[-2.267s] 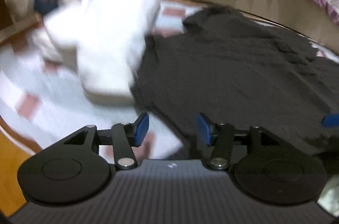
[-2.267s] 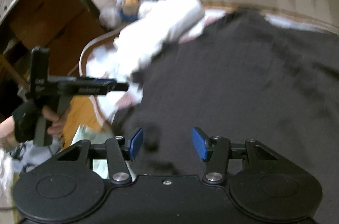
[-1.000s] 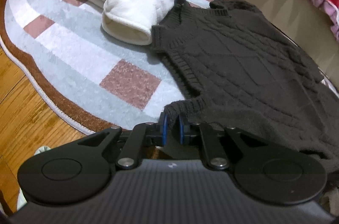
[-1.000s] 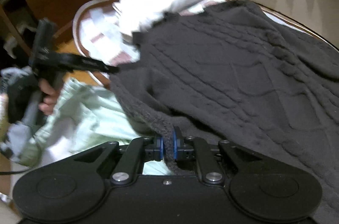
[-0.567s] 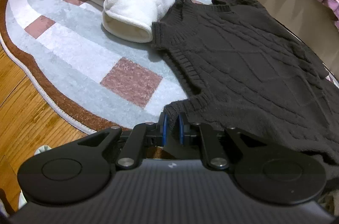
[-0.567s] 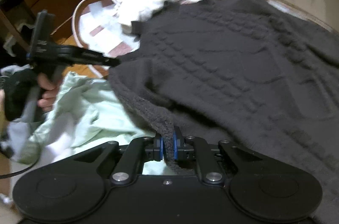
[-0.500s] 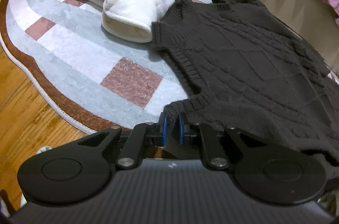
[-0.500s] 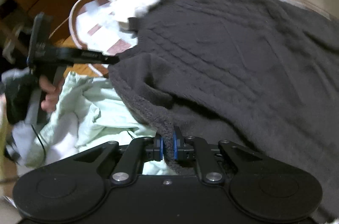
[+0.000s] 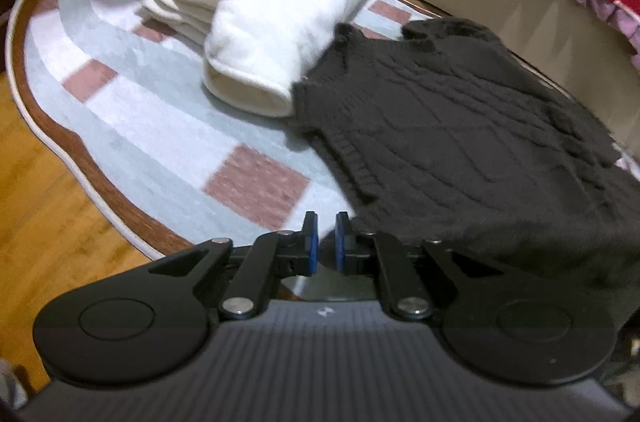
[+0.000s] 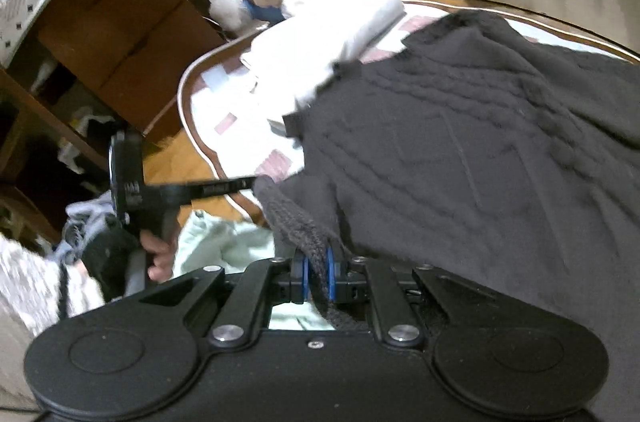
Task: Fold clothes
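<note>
Left tongs (image 9: 323, 242) nearly closed (nothing between), dark sweater (image 9: 472, 142) beside folded white garment (image 9: 276, 22), rug (image 9: 160, 134)

Dark brown cable-knit sweater (image 9: 460, 142) beside white folded garment (image 9: 272, 22).
Underneath, pale blue rug (image 9: 168, 126) with pink squares, brown border.

**Right jaws clamped, left jaws nearly together**

The right gripper (image 10: 316, 278) points forward and low, its blue-padded jaws pinched on the ribbed hem of the dark sweater (image 10: 480, 162). In the left wrist view, the left gripper (image 9: 326, 246) shows only a narrow slit between its jaws; whether cloth sits in it is unclear. From the right wrist view, the left hand (image 10: 158, 256) wraps the handle, the gripper held level with its tips at the sweater's corner.
</note>
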The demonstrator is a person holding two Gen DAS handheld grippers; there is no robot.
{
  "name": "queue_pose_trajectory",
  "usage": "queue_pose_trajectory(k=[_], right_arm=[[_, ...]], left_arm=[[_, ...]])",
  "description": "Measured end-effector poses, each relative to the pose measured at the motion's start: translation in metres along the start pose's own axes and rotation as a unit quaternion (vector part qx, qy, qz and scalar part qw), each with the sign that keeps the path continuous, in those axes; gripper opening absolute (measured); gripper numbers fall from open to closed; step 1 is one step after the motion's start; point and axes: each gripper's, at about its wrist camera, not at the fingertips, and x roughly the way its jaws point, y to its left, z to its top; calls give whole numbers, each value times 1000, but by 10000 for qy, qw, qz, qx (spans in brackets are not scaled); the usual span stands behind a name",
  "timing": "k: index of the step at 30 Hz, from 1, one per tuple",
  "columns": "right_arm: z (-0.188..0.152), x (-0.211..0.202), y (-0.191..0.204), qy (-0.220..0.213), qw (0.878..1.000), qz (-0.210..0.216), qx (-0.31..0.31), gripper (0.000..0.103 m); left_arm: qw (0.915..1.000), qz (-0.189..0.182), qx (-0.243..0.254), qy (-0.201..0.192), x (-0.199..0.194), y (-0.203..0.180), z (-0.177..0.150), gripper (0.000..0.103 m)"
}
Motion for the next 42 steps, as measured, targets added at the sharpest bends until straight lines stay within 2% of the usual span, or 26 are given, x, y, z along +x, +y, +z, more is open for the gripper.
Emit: queue_pose_trajectory(k=[3,5,6,9,11,12,14,16,18,19,22,25,27,28,30,31,32,33,34,36,37,38,40,42], right_arm=[[10,25,-20,-147,9940,-930,-552,12],[15,43,-35,-245,9818,-1628,-951,12],[13,52,-45,-286,9774,-1830,-1019,12],[3,67,-78,-218,9854,-1664,-297,13],[-1,70,-91,-153,9869,-1606,44,14],[-1,71,-93,-151,9871,-1592,113,15],[-1,71,-94,-226,9898,-1371,305,15],[0,67,-99,-334,9951,-747,563,14],[0,62,-104,-444,9956,-39,830,13],[1,59,-104,-528,9946,184,877,13],[3,49,-99,-780,9939,376,685,13],[4,45,-93,-884,9940,496,401,13],[5,42,-88,-954,9917,828,224,13],[6,41,-84,-969,9902,1006,92,13],[8,38,-76,-996,9855,1363,-171,13],[8,39,-75,-990,9867,1272,-230,13],[8,40,-76,-972,9897,1024,-246,13],[9,41,-77,-954,9921,775,-261,13],[9,43,-78,-935,9938,526,-277,13],[9,47,-88,-861,9957,-337,-54,16],[8,47,-94,-765,9931,-879,102,16],[6,43,-100,-703,9895,-1225,305,17],[1,32,-111,-648,9811,-1659,758,26],[-5,16,-117,-710,9777,-1564,1208,50]], left_arm=[[9995,210,233,-5,1,1,-3,8],[9992,89,376,-23,-2,1,-7,8],[9990,-3,434,-48,-3,1,-9,9],[9975,-344,590,-195,-9,-7,-11,17],[9965,-550,579,-264,-9,-13,-11,33],[9960,-646,538,-290,-8,-15,-10,34],[9947,-809,539,-344,-5,-23,-7,36],[9927,-954,612,-403,-1,-32,-3,42],[9885,-1103,912,-485,1,-46,1,44],[9857,-1161,1117,-497,3,-54,2,47],[9747,-1288,1749,-534,7,-82,-2,58],[9654,-1364,2184,-423,23,-107,-6,63],[9655,-1231,2254,-441,35,-119,-3,65],[9686,-1204,2131,-436,41,-119,-1,69],[9747,-1177,1855,-406,52,-119,3,70],[9784,-1260,1608,-317,58,-113,5,64],[9813,-1296,1402,-233,63,-109,6,44],[9838,-1185,1333,-169,67,-106,5,33],[9858,-1085,1275,-119,70,-104,5,28],[9880,-971,1192,-130,67,-100,3,27],[9892,-916,1137,-140,64,-99,2,26],[9903,-862,1082,-149,62,-98,0,26],[9918,-793,997,-145,59,-95,-2,26],[9924,-779,946,-143,59,-91,-4,27]])
